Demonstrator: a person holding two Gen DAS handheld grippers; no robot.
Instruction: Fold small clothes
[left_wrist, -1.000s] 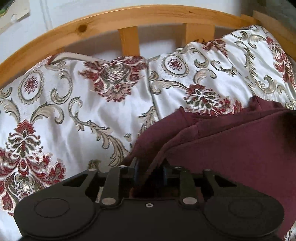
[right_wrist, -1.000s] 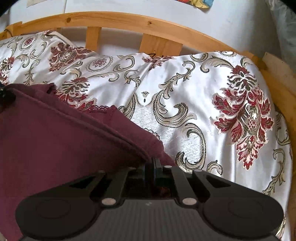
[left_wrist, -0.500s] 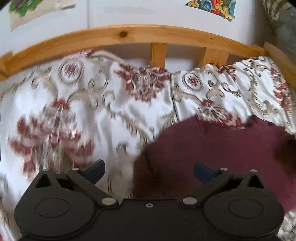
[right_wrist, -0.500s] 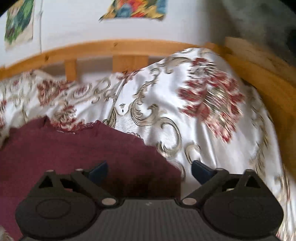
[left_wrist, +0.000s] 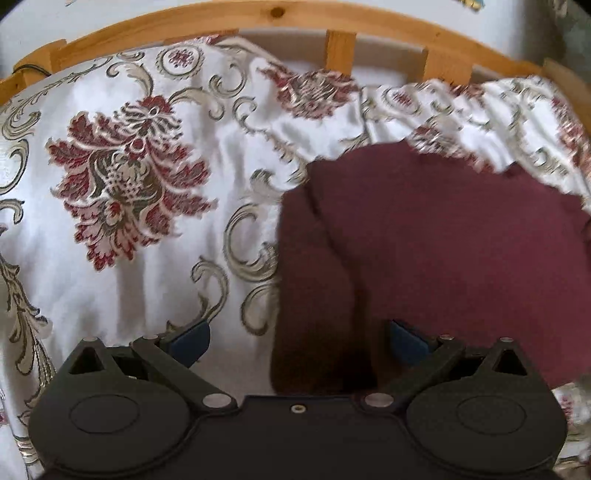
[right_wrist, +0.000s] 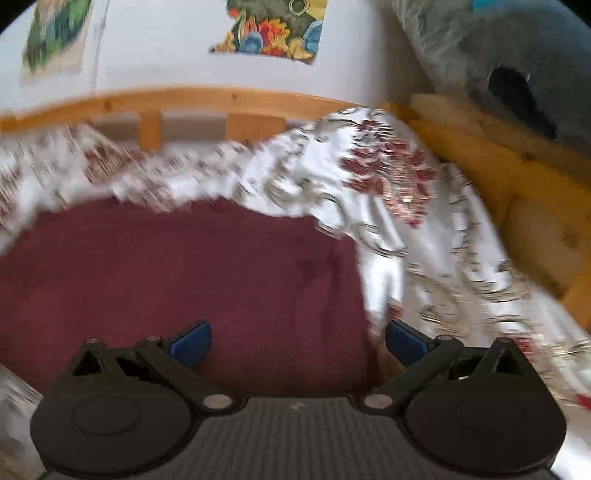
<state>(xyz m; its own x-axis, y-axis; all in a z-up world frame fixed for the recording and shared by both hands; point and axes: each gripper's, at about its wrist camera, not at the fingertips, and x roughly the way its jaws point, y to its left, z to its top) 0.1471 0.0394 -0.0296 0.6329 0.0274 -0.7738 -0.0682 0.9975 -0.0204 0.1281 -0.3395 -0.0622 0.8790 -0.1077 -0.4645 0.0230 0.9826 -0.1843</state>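
1. Left tool (left_wrist: 297, 341): jaws spread wide, holding nothing. Blue fingertips (left_wrist: 190, 341) sit either side of the near-left edge of the maroon garment (left_wrist: 443, 251); the left tip is over the bedspread, the right tip over the cloth.
2. Right tool (right_wrist: 297, 341): jaws also wide apart, nothing held. Its left fingertip (right_wrist: 192, 343) is over the maroon garment (right_wrist: 184, 273), its right one at the garment's right edge, over the bedspread.
3. Garment: dark maroon, soft matte fabric, lying flat on the bed in a roughly rectangular folded shape. In the left view a fold or seam ridge runs down its left side, and a thicker layered strip sits along that edge.
4. Under it: a white satin bedspread (left_wrist: 140, 184) with red floral and grey-gold scroll pattern, wrinkled.
5. Behind: a wooden bed rail (left_wrist: 258, 18) with slats, then a white wall with colourful posters (right_wrist: 269, 27). The right view is motion-blurred.
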